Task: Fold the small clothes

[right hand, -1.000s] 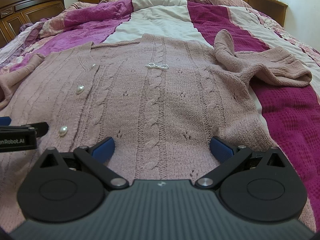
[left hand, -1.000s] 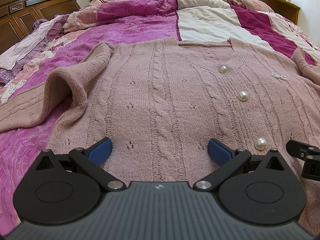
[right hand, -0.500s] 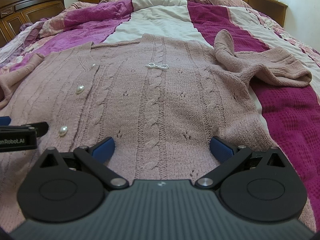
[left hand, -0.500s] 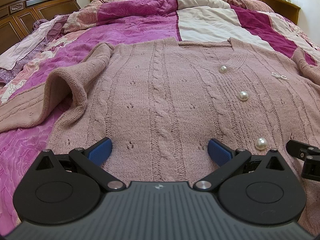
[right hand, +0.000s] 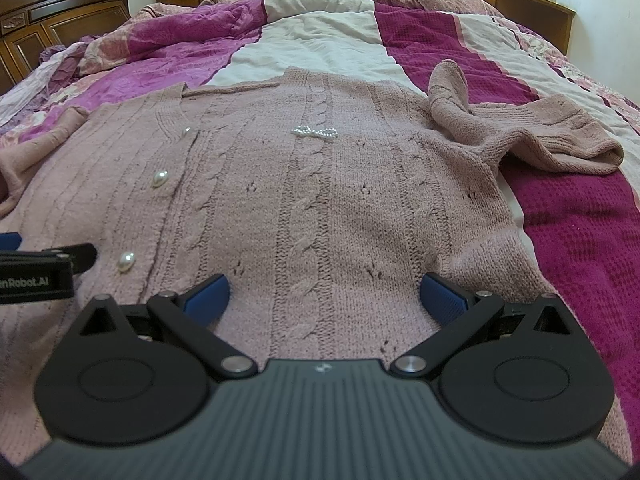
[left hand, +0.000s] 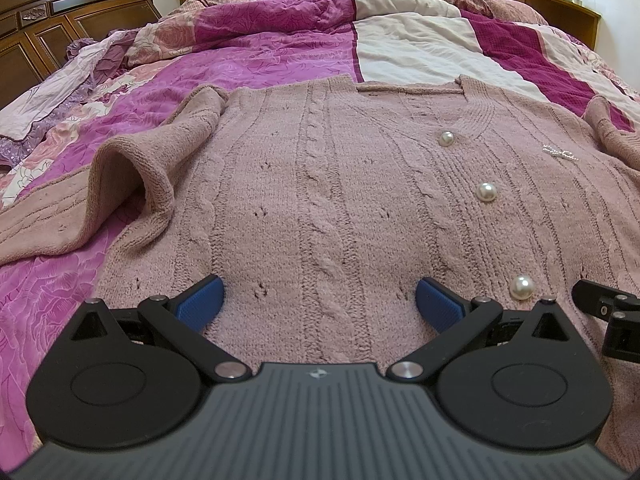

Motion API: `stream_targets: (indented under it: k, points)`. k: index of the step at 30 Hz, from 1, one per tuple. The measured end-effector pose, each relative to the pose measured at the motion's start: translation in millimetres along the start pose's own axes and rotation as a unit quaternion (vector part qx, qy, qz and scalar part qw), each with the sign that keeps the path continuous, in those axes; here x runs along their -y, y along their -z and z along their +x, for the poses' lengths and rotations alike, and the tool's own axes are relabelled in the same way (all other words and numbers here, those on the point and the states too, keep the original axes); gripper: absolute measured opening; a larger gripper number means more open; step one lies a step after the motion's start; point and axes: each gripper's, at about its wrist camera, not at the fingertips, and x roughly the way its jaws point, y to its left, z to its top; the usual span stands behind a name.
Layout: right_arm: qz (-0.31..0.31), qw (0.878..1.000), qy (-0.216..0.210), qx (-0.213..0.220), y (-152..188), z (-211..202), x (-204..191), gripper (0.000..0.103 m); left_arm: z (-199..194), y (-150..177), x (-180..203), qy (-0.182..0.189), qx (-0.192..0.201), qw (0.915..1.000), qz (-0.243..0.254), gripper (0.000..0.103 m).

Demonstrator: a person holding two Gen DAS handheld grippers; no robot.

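pink cable-knit cardigan [left hand: 320, 200] fills mid-frame on the purple quilt [left hand: 248, 60]; left gripper [left hand: 320, 300] and right gripper [right hand: 324, 296] both spread wide; wooden headboard [left hand: 60, 12] upper left.

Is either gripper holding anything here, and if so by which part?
Nothing is held. The left gripper and the right gripper are both open over the cardigan near its hem.
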Motion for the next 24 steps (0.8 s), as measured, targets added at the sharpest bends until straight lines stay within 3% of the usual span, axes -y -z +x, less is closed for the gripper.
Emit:
stream_targets:
  k: [24]
  points:
    - [0.013, 1.0, -0.009, -0.01, -4.7, 0.7, 3.3, 0.103, 2.3, -3.5, -0.4, -0.001, -0.007, 1.0, 0.0, 0.103]
